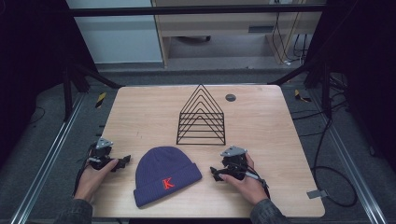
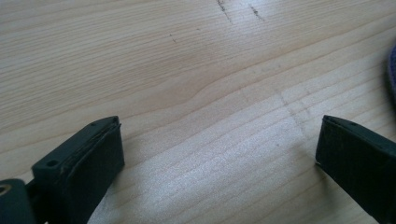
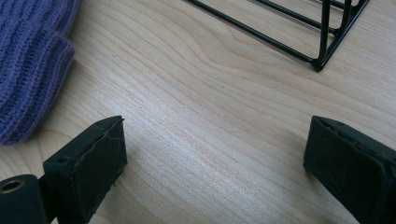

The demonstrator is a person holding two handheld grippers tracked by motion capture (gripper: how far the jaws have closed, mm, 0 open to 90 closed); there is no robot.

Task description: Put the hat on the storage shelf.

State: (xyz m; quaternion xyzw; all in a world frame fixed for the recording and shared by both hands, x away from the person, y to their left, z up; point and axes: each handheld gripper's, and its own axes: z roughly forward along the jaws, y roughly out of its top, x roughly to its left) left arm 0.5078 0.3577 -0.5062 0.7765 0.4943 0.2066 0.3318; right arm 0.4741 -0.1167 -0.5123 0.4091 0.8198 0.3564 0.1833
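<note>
A purple knit beanie (image 1: 166, 175) with a red K lies flat near the table's front edge, cuff toward the person. A black wire rack (image 1: 201, 116) of triangular frames stands behind it at mid-table. My left gripper (image 1: 125, 162) rests on the wood just left of the beanie, open, with bare table between its jaws (image 2: 219, 154). My right gripper (image 1: 213, 173) rests just right of the beanie, open and holding nothing (image 3: 215, 149). In the right gripper view the beanie's cuff (image 3: 32, 70) lies at the upper left and the rack's corner (image 3: 317, 60) at the upper right.
The wooden table (image 1: 261, 135) has a small dark round disc (image 1: 230, 97) set near its back right. A sliver of the beanie (image 2: 391, 70) shows at the right edge of the left gripper view. Black frame bars and cables surround the table.
</note>
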